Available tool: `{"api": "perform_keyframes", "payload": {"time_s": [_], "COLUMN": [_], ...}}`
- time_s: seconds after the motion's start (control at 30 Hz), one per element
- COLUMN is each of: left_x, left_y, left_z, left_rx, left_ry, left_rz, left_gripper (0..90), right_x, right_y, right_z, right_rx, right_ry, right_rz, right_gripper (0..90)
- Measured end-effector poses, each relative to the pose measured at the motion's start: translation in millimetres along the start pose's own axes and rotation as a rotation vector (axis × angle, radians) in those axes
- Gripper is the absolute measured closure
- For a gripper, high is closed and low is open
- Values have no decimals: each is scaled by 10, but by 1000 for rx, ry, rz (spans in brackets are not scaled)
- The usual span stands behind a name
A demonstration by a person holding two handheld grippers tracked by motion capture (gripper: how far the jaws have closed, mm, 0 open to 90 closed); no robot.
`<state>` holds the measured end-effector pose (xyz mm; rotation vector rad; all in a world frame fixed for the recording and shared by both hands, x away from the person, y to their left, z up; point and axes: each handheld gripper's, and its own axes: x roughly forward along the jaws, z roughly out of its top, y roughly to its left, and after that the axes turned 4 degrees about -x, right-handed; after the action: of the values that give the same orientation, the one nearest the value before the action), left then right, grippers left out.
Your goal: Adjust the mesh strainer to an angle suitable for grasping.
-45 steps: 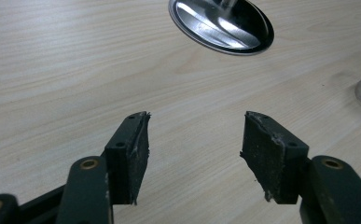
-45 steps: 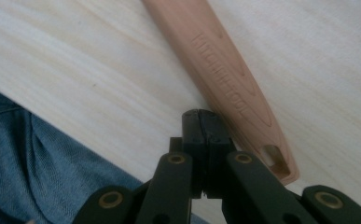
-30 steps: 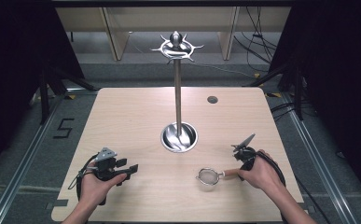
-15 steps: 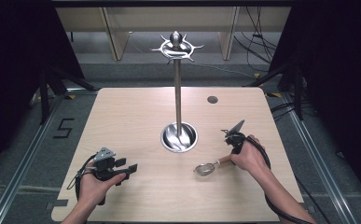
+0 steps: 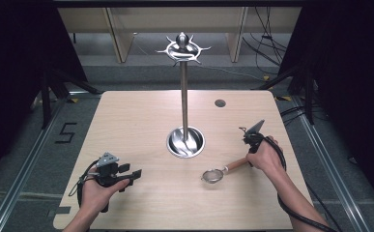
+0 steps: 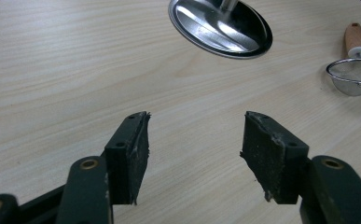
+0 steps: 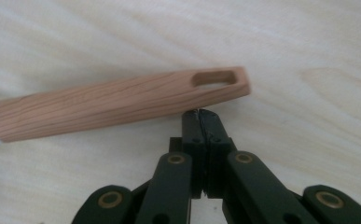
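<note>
Left gripper sits low at the near left of the table, same spot as a second ago; jaws apart, nothing between them, bare wood under the pads.

Centre: tall metal stand with its shiny round base and hooked crown unchanged, no utensil hanging from it.

Right of the base: small mesh strainer with a wooden handle lies flat on the table. Over the last second it slides leftward and toward the stand, its bowl now nearer the base than before. The right gripper, jaws shut tight together with nothing clamped, moves with it; its tips touch the side of the handle close to the hanging slot, so this looks like a push, not a grip.

Judgement: the strainer is being repositioned for a pick-up; hanging it on the crown is not yet begun.
</note>
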<state>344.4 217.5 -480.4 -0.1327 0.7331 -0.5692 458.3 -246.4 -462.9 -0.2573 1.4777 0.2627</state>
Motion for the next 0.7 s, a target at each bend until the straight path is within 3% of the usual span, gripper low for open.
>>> {"api": "perform_keyframes", "payload": {"time_s": [0.17,0.33,0.37,0.43,0.47,0.5,0.57,0.63,0.67,0.7], "left_x": [-10,1,1,-8,-16,-2,-3,3,16,28], "left_y": [4,-1,-1,2,5,-13,-5,-1,-6,13], "left_z": [0,-6,-6,-1,4,1,3,5,3,9], "left_rx": [15,2,2,17,27,2,2,-5,-14,7], "left_ry": [4,-3,-3,6,17,-3,-4,-9,-15,4], "left_rz": [1,-1,-1,1,1,-2,1,-1,0,0], "left_gripper": [404,404,404,404,404,404,404,404,404,404], "right_x": [52,59,78,72,48,48,55,41,29,7], "right_y": [-12,25,30,28,44,70,102,110,109,157], "right_z": [79,146,150,164,209,221,242,260,279,287], "right_rx": [-2,0,-7,-20,-8,-3,-5,-11,-14,1], "right_ry": [-7,-4,-37,-37,-18,-24,-61,-58,-60,-94], "right_rz": [-12,-39,-48,-52,-10,-45,-56,-48,-1,-42], "right_gripper": [900,876,877,878,881,882,881,880,879,869]}}
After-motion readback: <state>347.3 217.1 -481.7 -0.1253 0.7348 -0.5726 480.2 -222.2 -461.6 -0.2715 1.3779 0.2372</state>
